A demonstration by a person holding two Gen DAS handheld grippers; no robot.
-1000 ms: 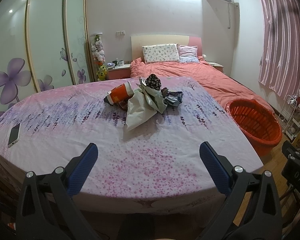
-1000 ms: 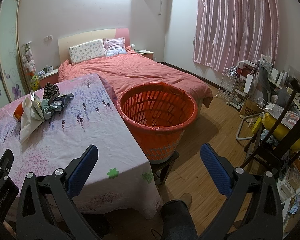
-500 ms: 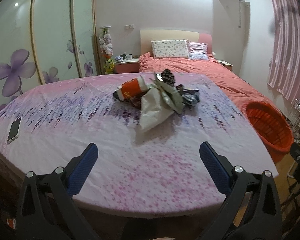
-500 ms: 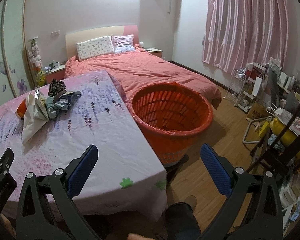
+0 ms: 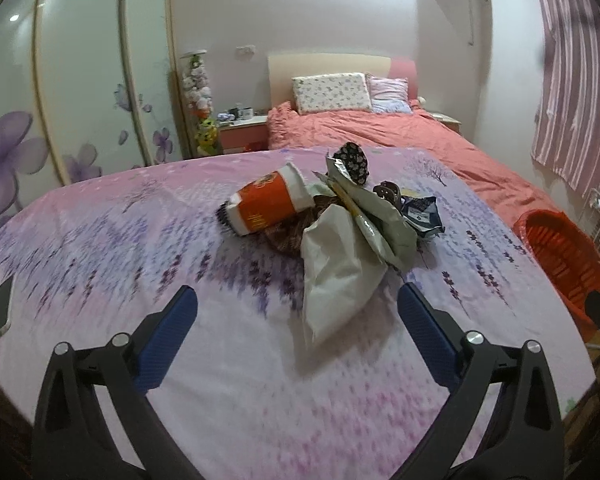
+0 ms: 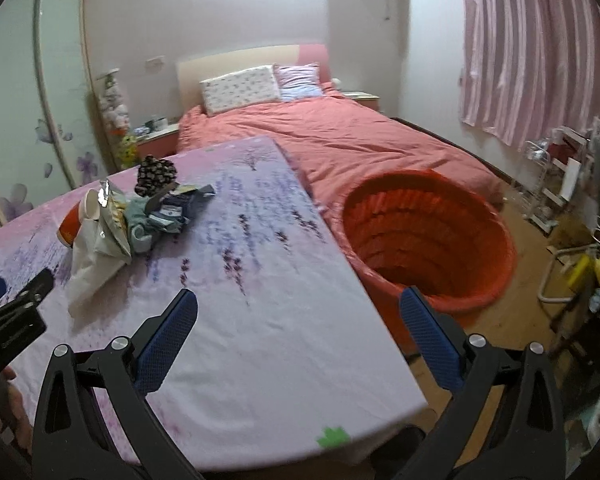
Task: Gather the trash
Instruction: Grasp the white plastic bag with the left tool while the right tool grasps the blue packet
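Note:
A pile of trash lies mid-table: an orange-and-white paper cup [image 5: 266, 203] on its side, a white bag [image 5: 336, 276], a greenish-grey wrapper [image 5: 380, 220], a dark blue packet [image 5: 422, 216] and a black flowered piece [image 5: 352, 162]. The pile also shows in the right wrist view [image 6: 140, 216]. An orange basket [image 6: 428, 236] stands on the floor at the table's right edge; it also shows in the left wrist view [image 5: 564, 256]. My left gripper [image 5: 296, 308] is open and empty, just short of the white bag. My right gripper [image 6: 298, 312] is open and empty over the table's right part.
The table wears a pink flowered cloth [image 5: 140, 240]. A phone [image 5: 2, 312] lies at its left edge. A bed with a salmon cover [image 6: 340, 136] stands behind. Racks and clutter [image 6: 572, 200] fill the floor at the right. The left gripper's body [image 6: 12, 320] shows in the right view.
Both grippers have moved forward over the table toward the trash pile, which looks larger and nearer. Both have stayed open and empty.

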